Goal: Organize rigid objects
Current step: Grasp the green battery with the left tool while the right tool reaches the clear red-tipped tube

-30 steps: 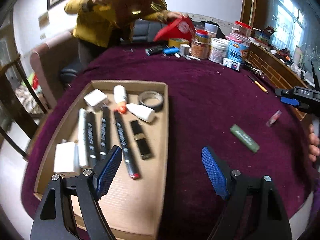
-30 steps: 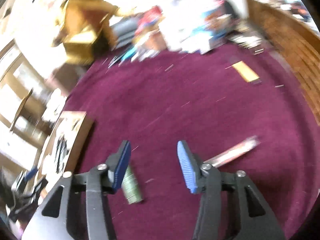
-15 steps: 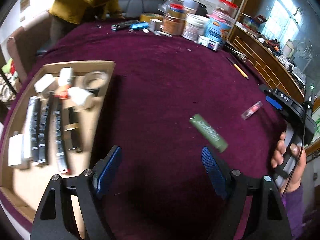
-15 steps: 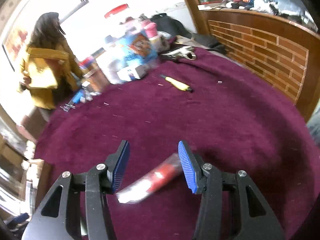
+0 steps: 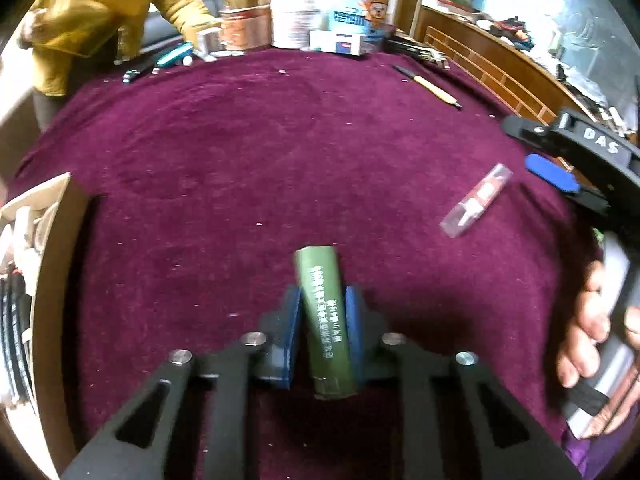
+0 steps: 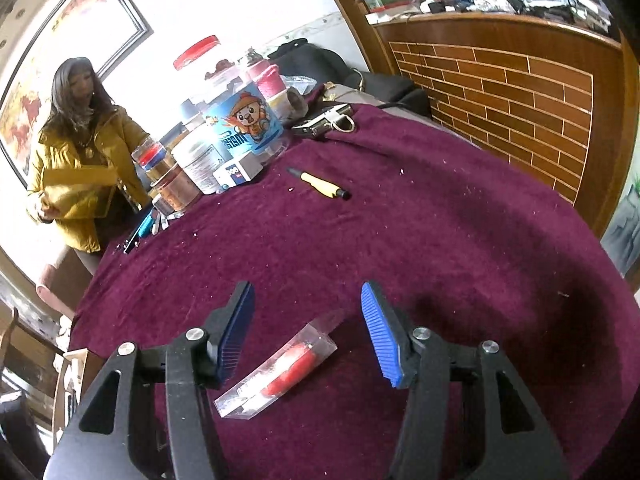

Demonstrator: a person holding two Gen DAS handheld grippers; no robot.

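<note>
Two hand-held claws work over a round table draped in a dark purple cloth (image 5: 248,152). The left gripper (image 5: 322,328) has its blue pads pinched against both sides of a slim green tube (image 5: 326,320), which lies lengthwise between the fingers with its far end poking out ahead of the tips; the jaws are closing onto it, and whether it has left the cloth cannot be told. The tube carries a column of white Chinese print, too small to read. The right gripper (image 6: 308,332) stands about half open, its jaws opening a little, straddling a clear plastic packet with a red item inside (image 6: 280,368); the packet lies slantwise on the cloth between the fingers, and neither pad touches it. The step in hand looks like a double pick-up of the last loose items. Next, the left claw would likely lift the tube and carry it toward the cardboard tray (image 5: 44,264) at its far left, where markers already lie, while the right claw needs to lower and close across the packet's narrow width. Seen from the left wrist, the right claw's body reads "DAS". Well ahead of both claws stand jars, including a blue cartoon-bear tub (image 6: 248,124), a yellow-handled craft knife (image 6: 320,186), and a person in a mustard jacket (image 6: 80,168).
</note>
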